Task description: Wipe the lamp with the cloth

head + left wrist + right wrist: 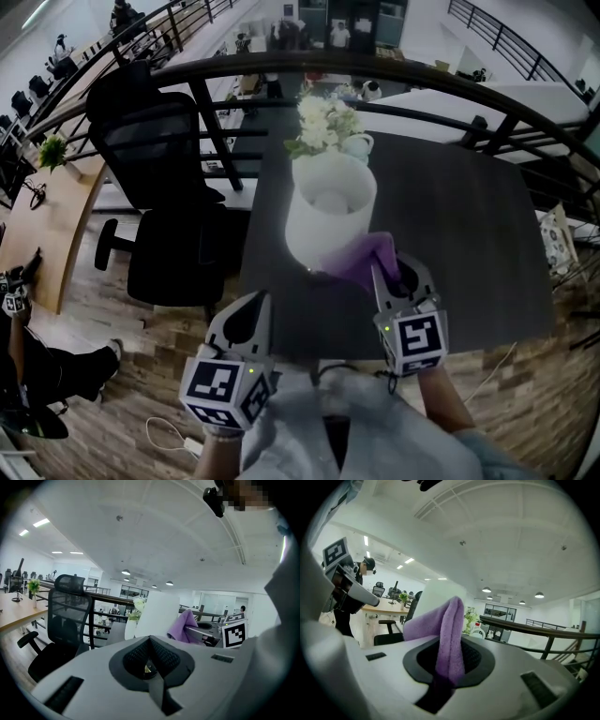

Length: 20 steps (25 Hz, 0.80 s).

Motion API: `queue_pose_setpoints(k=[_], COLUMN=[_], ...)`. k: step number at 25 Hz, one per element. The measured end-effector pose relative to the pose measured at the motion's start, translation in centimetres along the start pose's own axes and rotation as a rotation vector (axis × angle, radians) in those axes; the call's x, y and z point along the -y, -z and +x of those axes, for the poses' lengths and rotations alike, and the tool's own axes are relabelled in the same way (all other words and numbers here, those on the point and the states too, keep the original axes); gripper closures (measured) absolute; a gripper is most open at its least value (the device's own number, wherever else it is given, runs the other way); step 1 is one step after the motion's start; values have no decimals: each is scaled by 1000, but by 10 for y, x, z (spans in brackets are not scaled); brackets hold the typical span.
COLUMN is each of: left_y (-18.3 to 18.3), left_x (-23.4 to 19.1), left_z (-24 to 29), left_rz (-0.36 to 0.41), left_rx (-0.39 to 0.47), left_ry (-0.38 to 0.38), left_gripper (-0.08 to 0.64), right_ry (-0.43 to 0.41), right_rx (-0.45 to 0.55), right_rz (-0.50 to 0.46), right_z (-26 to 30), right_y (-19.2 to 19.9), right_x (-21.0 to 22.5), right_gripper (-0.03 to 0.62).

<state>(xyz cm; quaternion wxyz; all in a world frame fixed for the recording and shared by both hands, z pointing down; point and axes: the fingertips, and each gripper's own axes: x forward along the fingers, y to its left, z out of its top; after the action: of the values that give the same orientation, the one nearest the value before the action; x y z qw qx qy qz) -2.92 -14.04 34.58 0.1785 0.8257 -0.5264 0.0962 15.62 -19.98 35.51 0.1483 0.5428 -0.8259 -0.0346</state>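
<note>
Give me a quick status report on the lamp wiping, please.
Right hand-held gripper shut on cloth, low beside lamp. Left hand-held gripper shut, empty. Flowers behind lamp, not blocking.

The tabletop [469, 244] is a dark grey slab, matte and mostly bare, with its near edge at 6 o'clock and a black railing running just past its far edge at 12 o'clock. Two things stand on it, both toward its 9 o'clock side. The lamp [330, 211], white with a round shade open at the top, stands upright about midway back. Just beyond it, at 12 o'clock from the lamp, stands a white vase [360, 144] of pale flowers [323, 122]. The half of the tabletop toward 3 o'clock carries nothing.
</note>
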Motion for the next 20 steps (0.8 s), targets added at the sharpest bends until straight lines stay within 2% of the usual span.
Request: queue_pose_setpoints(k=[9, 14, 20], left_y=[1, 2, 5], left_x=[-7, -6, -8], left_z=[0, -5, -1], left_rz=[-8, -21, -39], left_rx=[-4, -71, -31], left_ry=[-37, -58, -64], left_gripper=[551, 549, 549], right_ry=[52, 77, 127], right_rx=[18, 37, 74], right_rz=[-23, -50, -71], right_z=[19, 30, 43], right_y=[-7, -17, -35], right_x=[36, 55, 88], right_gripper=[541, 541, 541])
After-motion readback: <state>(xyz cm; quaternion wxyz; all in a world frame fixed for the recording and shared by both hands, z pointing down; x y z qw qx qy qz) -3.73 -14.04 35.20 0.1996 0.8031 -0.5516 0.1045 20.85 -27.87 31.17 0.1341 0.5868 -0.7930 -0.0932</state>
